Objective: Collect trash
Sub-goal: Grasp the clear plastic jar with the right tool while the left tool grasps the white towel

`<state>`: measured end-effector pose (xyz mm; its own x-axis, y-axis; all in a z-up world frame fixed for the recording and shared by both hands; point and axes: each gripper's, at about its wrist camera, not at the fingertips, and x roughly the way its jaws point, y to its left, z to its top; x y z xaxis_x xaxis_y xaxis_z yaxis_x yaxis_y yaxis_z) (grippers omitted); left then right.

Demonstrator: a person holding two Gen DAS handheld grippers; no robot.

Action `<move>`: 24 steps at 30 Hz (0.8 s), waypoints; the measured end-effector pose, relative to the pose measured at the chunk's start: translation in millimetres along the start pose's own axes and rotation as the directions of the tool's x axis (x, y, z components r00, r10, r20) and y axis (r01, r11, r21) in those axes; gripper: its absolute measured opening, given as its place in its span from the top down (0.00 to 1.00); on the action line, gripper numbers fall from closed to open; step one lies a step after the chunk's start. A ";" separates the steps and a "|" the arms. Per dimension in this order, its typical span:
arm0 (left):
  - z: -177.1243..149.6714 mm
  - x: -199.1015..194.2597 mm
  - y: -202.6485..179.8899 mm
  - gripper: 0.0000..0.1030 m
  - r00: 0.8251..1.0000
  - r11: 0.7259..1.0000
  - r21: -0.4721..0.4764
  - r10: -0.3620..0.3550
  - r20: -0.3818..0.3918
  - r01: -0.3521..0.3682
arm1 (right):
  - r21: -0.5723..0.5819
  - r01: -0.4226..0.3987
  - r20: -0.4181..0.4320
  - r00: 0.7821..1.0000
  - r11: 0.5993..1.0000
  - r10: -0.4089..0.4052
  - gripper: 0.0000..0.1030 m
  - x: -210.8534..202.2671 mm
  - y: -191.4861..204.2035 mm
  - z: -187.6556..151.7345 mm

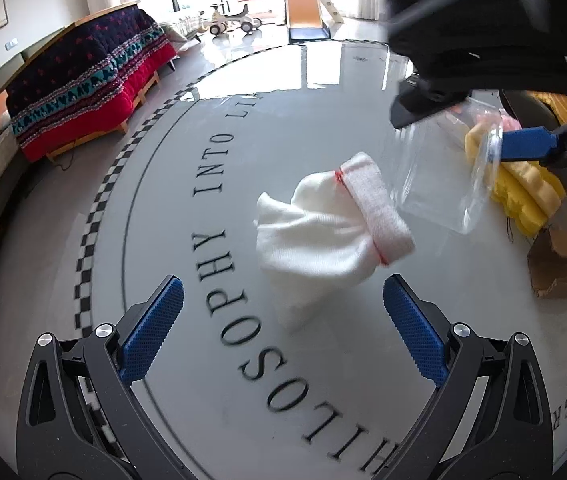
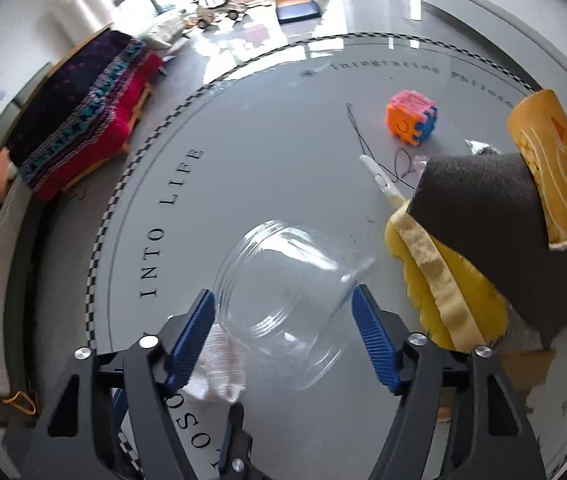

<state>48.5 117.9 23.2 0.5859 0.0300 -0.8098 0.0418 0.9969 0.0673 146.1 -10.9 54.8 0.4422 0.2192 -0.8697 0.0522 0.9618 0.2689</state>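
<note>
A clear plastic jar [image 2: 289, 304] lies on its side between my right gripper's [image 2: 283, 304] blue fingers, which are closed onto its sides just above the round grey table [image 2: 263, 160]. It also shows in the left wrist view [image 1: 443, 168], held by the right gripper [image 1: 463, 120]. A white cloth with a red-stitched band [image 1: 331, 236] lies on the table ahead of my left gripper [image 1: 283, 300], which is open and empty. The cloth shows at the lower left in the right wrist view [image 2: 219, 372].
A yellow cloth [image 2: 451, 292], a dark grey cloth [image 2: 491, 232] and an orange paper cup [image 2: 551, 168] lie right of the jar. A foam puzzle cube [image 2: 411, 118], a white clip and thin wire sit further back. Torn cardboard [image 1: 559, 264] lies at the right. A sofa with a red blanket [image 1: 83, 88] stands left.
</note>
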 end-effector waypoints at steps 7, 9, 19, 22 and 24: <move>20.1 20.8 -10.7 0.18 0.997 0.997 0.002 -0.073 -0.003 0.073 | -0.039 -0.078 0.055 0.995 0.996 0.080 0.36 -30.8 -8.4 3.2; 23.6 27.2 -14.4 0.46 0.993 0.993 0.002 -0.119 -0.010 0.119 | -0.047 -0.096 0.061 0.993 0.994 0.099 0.36 -39.4 -12.9 2.2; 0.8 0.2 -6.9 0.76 0.986 0.984 -0.052 -0.169 0.015 0.169 | -0.050 -0.139 0.079 0.987 0.989 0.143 0.36 -68.9 -35.3 -19.7; -13.6 -20.9 -6.6 0.76 0.985 0.983 -0.057 -0.171 0.030 0.172 | -0.046 -0.151 0.082 0.985 0.987 0.155 0.36 -78.1 -40.6 -34.3; -23.0 -33.3 -8.1 0.76 0.985 0.984 -0.057 -0.169 0.036 0.171 | -0.046 -0.155 0.085 0.984 0.987 0.159 0.36 -84.8 -43.7 -44.6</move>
<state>10.0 110.5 36.3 0.5996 -0.1414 -0.7877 0.0953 0.9899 -0.1052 66.3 -64.2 98.4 0.5194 0.3542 -0.7776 -0.0583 0.9226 0.3813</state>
